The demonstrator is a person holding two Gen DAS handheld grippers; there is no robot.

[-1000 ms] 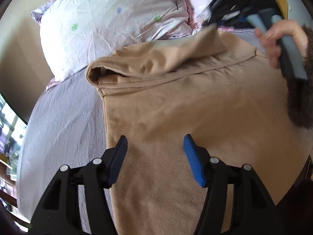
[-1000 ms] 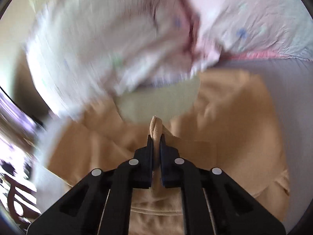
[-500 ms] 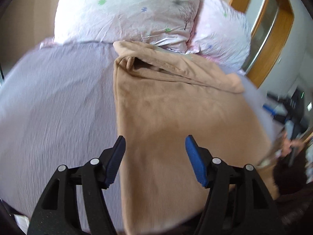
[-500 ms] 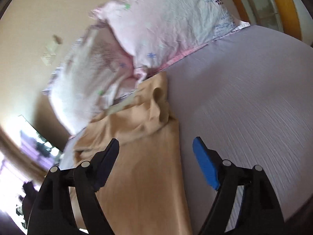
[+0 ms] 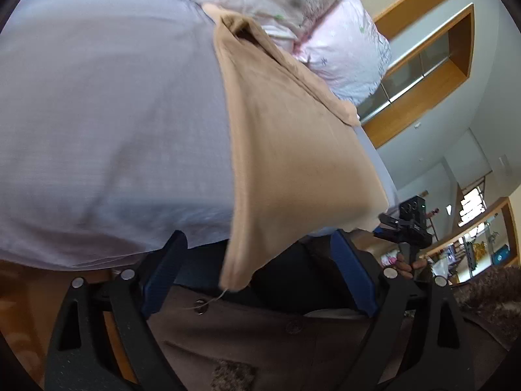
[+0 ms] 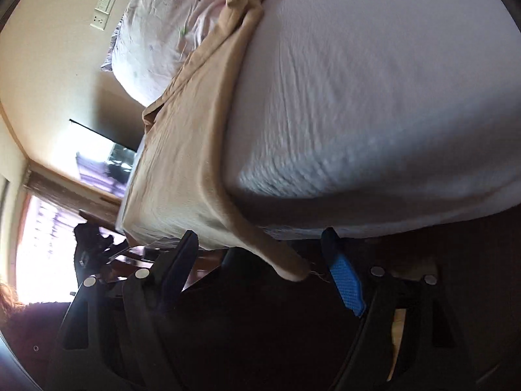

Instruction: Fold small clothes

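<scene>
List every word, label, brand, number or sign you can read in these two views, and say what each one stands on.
No text can be read in either view.
Black device beyond the tan garment: pale marks, too small to read.
Wall switch plate: no legible marking.
Pillows: printed flowers only, no words.

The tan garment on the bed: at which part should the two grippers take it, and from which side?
Probably at the two near corners of the tan garment, which hang over the edge of the bed. The left gripper faces one corner, the right gripper the other. Both are open. Come from the bed's near edge: there the hem hangs free, so one finger can pass underneath.
</scene>
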